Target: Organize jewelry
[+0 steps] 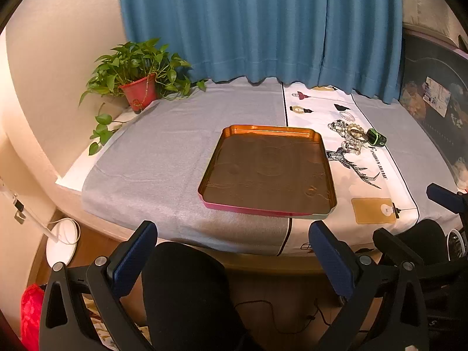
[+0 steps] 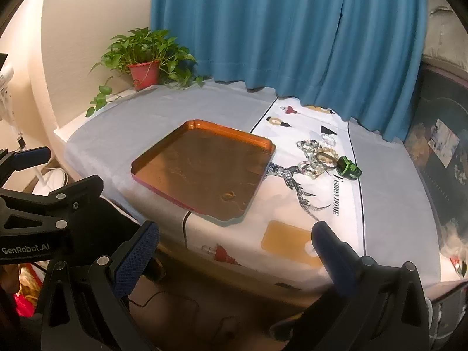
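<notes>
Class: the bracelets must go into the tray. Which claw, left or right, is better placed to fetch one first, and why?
Right, probably. The bracelets lie right of the tray, on the right claw's side; the left claw faces the tray. Both are open and empty.

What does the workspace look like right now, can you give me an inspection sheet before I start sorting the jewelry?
Surface: table under a grey cloth, with a printed white runner on the right part.
Job's things: orange tray, empty but for its embossed pattern; pile of bead bracelets on the runner beside it, outside the tray.
Clutter: small black and green device next to the pile.
Grippers: left gripper and right gripper both open, fingers holding nothing, short of the table edge.
Cables: thin dark cable on the floor below.
Surroundings: potted plant at the far left corner; blue curtain behind.
</notes>
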Action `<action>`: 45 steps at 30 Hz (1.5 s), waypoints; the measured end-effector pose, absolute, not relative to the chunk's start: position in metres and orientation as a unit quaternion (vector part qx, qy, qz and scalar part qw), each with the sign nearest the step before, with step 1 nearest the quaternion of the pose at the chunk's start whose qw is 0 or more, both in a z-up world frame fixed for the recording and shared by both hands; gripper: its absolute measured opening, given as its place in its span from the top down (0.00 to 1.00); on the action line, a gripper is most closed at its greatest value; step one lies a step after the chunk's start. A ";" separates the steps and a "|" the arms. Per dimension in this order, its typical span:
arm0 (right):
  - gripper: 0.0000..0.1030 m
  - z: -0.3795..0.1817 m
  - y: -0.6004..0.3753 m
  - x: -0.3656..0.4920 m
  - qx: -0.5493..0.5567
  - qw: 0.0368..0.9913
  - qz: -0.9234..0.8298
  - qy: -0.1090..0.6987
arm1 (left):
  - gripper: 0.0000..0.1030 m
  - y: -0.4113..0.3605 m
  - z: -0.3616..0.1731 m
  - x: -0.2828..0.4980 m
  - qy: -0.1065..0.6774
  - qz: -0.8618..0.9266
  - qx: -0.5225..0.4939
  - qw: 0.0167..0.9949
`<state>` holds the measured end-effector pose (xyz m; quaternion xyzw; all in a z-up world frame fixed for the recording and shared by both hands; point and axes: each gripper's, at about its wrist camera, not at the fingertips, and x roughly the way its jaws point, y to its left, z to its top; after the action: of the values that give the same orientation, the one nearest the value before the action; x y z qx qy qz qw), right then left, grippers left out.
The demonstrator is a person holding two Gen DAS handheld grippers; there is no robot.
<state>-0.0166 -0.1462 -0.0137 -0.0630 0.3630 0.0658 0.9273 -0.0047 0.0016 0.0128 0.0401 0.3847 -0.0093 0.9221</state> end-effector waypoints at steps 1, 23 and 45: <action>0.00 -0.014 -0.145 -0.018 -0.063 0.927 0.066 0.363 | 0.00 0.003 0.014 -0.005 0.384 -0.010 0.040 0.922; 0.00 -0.011 -0.145 -0.016 -0.063 0.926 0.072 0.365 | 0.00 0.005 0.017 -0.007 0.382 -0.009 0.041 0.923; 0.00 -0.010 -0.144 -0.016 -0.065 0.926 0.072 0.365 | 0.00 0.006 0.017 -0.008 0.379 -0.009 0.042 0.925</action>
<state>-0.0164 -0.1440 -0.0104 -0.0650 0.3647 0.0718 0.9261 -0.0078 0.0058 0.0173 0.0419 0.3786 -0.0091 0.9246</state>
